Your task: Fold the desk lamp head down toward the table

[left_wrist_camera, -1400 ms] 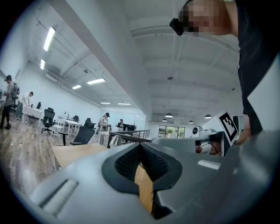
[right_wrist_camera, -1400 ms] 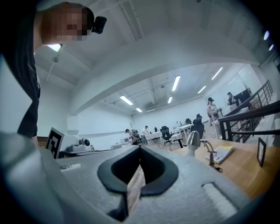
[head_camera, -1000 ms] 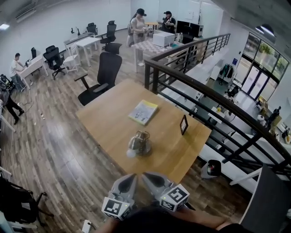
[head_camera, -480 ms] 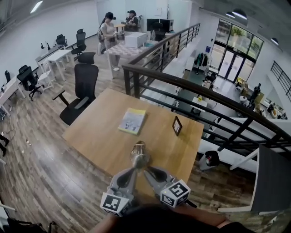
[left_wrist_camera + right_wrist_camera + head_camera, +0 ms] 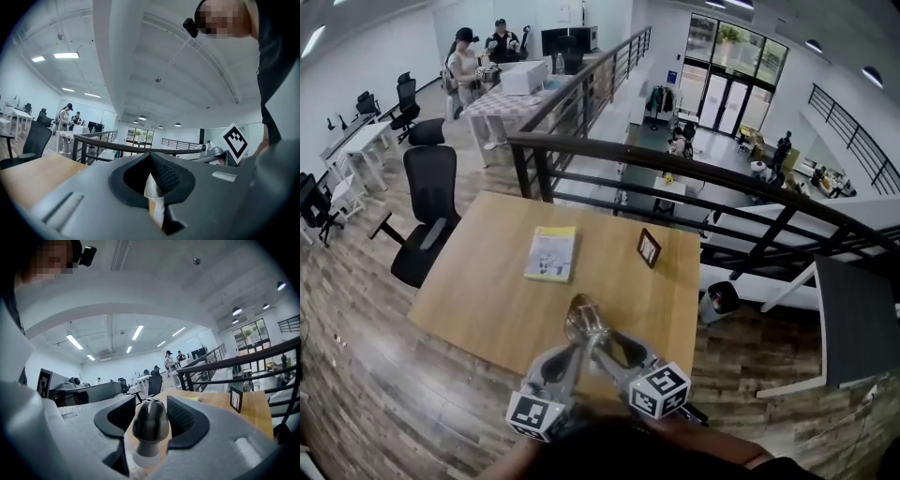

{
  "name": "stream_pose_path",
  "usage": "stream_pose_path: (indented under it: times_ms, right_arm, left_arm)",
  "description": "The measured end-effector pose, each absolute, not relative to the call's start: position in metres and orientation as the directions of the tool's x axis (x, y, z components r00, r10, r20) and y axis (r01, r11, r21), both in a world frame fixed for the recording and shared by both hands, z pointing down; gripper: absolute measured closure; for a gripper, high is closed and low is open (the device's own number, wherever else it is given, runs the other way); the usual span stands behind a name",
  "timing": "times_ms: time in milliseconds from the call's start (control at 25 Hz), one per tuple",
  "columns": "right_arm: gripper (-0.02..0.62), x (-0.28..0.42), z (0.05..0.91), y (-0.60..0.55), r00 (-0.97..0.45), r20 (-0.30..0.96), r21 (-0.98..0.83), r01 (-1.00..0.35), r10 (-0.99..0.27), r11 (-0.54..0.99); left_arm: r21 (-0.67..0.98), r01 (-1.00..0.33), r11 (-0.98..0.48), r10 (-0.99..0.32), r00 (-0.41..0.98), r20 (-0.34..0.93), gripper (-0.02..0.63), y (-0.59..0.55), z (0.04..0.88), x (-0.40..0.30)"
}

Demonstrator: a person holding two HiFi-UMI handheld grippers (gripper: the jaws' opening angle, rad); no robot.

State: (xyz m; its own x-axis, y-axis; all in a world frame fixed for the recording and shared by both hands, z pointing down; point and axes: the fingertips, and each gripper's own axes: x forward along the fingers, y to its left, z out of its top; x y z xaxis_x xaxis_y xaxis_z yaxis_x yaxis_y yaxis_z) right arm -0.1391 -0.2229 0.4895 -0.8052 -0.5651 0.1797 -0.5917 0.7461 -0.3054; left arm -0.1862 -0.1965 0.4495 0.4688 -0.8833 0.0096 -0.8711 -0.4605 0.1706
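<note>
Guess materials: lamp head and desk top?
Lamp head: looks like brushed metal, grey satin sheen with soft highlights. Its pale collar may be plastic. Desk top: wood or wood-look laminate, even light tan, matte; can't tell which.

Wood table (image 5: 478, 291) carries desk lamp (image 5: 584, 323); booklet (image 5: 551, 253) at lamp's 11 o'clock, picture frame (image 5: 648, 248) at 1 o'clock.
</note>
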Motion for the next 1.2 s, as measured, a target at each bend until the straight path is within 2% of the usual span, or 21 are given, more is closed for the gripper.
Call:
stream_pose_path:
  times_ms: [120, 480, 1200]
  right_arm:
    - [0.380, -0.145, 0.494, -0.228, -0.781, 0.200, -0.306, -0.623, -0.592, 0.720]
    - [0.377, -0.151, 0.504, -0.237, -0.727, 0.247, -0.280, -0.687, -0.641, 0.670]
    - [0.379, -0.145, 0.525, -0.221, -0.697, 0.310, -0.248, -0.716, -0.647, 0.653]
  left_arm:
    - [0.181, -0.847, -0.500, -0.861, 0.509, 0.006, 0.604, -0.207, 0.455, -0.192]
    - [0.194, -0.784, -0.589, -0.800, 0.600, -0.004, 0.604, -0.221, 0.465, -0.195]
    - [0.242, -0.770, -0.590, -0.791, 0.611, 0.018, 0.604, -0.207, 0.478, -0.203]
